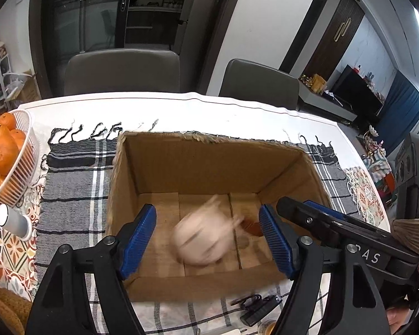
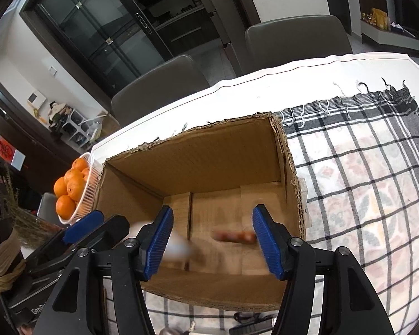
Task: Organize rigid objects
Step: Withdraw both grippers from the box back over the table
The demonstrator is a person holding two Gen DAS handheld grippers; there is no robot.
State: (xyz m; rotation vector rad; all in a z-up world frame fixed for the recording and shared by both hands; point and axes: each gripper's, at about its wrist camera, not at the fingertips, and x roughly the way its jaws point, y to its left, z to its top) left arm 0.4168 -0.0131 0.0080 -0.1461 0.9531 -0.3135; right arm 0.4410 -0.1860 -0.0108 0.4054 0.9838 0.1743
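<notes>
Left wrist view: the left gripper (image 1: 208,240) hangs over the open cardboard box (image 1: 181,167), jaws apart and holding nothing. Below them, on the box floor, a pale rounded object (image 1: 204,241) shows only as a blur. A basket of oranges (image 1: 9,162) sits off to the left on the checked cloth (image 1: 69,195).

Right wrist view: the right gripper (image 2: 212,240) is spread and empty too, above the same box. A blurred reddish-brown object (image 2: 233,236) lies on the bottom between its pads.
</notes>
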